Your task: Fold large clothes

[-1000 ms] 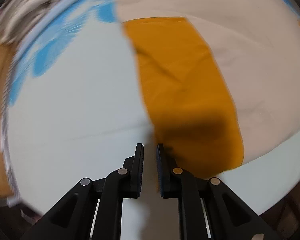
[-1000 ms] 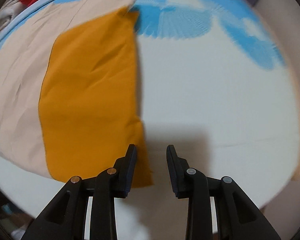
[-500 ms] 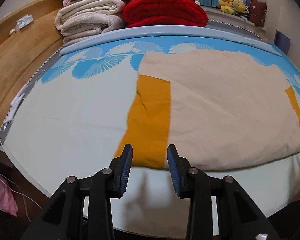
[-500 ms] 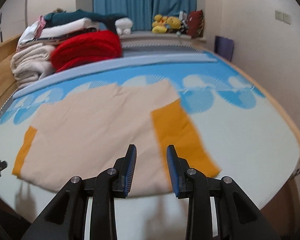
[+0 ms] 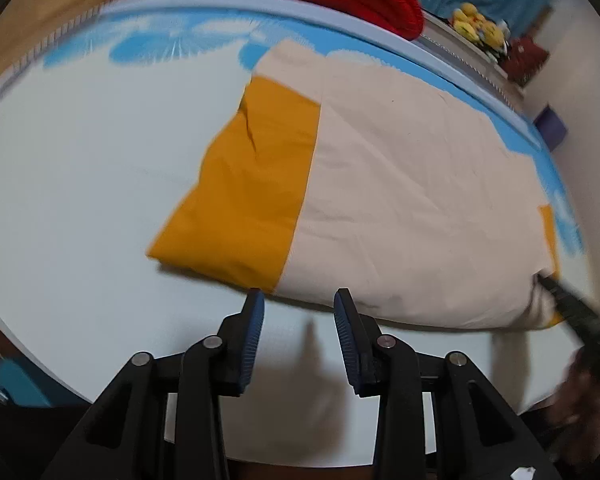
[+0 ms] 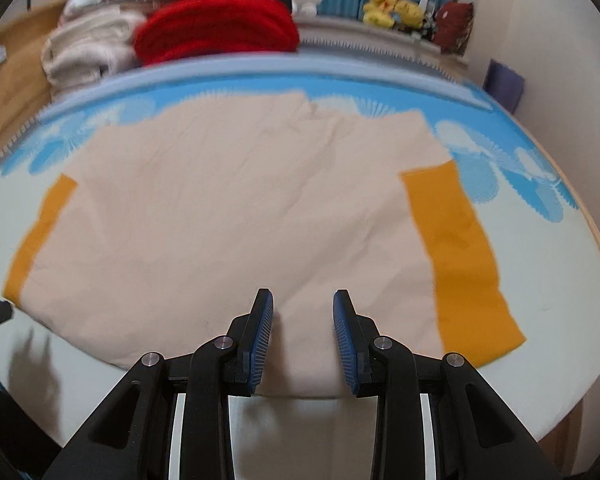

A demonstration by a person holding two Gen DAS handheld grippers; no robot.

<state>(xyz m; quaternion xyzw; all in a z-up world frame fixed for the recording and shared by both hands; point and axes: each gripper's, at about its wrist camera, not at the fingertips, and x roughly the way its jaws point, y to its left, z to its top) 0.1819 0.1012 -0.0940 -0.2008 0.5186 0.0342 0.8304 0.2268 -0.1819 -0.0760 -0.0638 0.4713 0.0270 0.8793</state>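
Both grippers hang open over the near hem, nothing gripped yet.

The cream garment [image 6: 228, 216] lies spread flat across the middle of the bed [image 6: 560, 280], its orange sleeves folded in at the left [image 6: 40, 232] and right [image 6: 464, 256] edges, which leaves a tidy rectangle, likely ready for a cross fold. The right gripper [image 6: 303, 334] hovers over the hem's middle with jaws wide and empty. The left gripper [image 5: 299, 334] sits just short of the hem near the seam of the left orange sleeve, jaws equally wide. The cloth looks thin, softly creased and limp. Folded blankets [image 6: 204, 36] are stacked at the far end.
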